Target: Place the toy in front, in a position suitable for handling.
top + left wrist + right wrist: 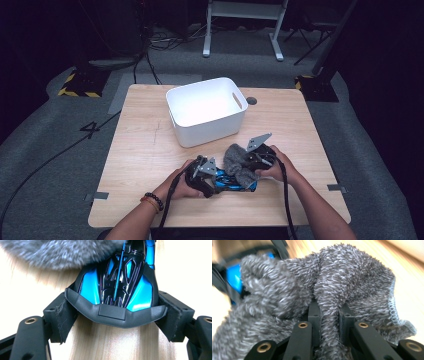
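A blue-and-black toy car (117, 287) lies at the near edge of the wooden surface (145, 150), its rear clamped between the left gripper (204, 175) pads. A grey fluffy cloth (329, 292) rests against the car, a fold pinched tight in the right gripper (256, 159). A white bin (206, 111) stands just beyond.

this reads as a lab or recording studio, not a home: a lone wooden table (150, 150) stands on grey carpet (50, 130), with dark curtained surroundings behind the table. beyond the table's far edge, black cables (150, 50) snake across the floor. left of the table, a yellow-and-black hazard-striped base (80, 86) and a taped number four (91, 129). white frame legs (240, 25) stand further back.
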Available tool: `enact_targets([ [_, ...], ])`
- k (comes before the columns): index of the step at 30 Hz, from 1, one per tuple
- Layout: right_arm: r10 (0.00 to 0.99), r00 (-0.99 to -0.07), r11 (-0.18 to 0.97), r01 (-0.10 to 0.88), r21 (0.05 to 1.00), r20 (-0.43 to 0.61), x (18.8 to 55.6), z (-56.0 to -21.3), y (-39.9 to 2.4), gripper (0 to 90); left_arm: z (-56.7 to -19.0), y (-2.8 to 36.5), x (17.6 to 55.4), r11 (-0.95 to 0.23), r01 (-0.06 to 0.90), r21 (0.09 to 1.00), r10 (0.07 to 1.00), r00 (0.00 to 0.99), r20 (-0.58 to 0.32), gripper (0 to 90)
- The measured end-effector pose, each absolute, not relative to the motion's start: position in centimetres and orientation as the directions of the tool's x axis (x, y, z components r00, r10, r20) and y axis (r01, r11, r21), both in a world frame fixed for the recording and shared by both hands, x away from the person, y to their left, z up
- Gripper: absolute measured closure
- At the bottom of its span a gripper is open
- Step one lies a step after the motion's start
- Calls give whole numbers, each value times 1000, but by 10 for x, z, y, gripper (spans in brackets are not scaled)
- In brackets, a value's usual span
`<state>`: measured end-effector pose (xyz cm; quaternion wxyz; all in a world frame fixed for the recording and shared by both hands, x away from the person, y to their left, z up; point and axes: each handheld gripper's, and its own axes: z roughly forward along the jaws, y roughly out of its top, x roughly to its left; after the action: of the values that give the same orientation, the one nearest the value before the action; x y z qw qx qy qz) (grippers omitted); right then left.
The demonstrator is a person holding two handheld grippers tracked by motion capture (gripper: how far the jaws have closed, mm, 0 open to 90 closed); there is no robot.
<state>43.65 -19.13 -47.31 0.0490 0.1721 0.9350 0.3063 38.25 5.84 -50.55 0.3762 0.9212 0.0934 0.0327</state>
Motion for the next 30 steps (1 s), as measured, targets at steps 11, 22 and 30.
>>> enact_targets([
  [11, 414, -910, 749, 353, 560, 19, 427, -480, -255, 772, -506, 59, 382, -698, 151, 700, 200, 980, -13, 240],
  [22, 397, -913, 648, 355, 674, 99, 406, -469, -282, 775, -506, 59, 382, -697, 152, 700, 200, 980, -13, 239],
  [30, 336, -939, 574, 262, 775, 69, 392, -446, -226, 775, -506, 59, 382, -697, 152, 700, 200, 980, -14, 239],
])
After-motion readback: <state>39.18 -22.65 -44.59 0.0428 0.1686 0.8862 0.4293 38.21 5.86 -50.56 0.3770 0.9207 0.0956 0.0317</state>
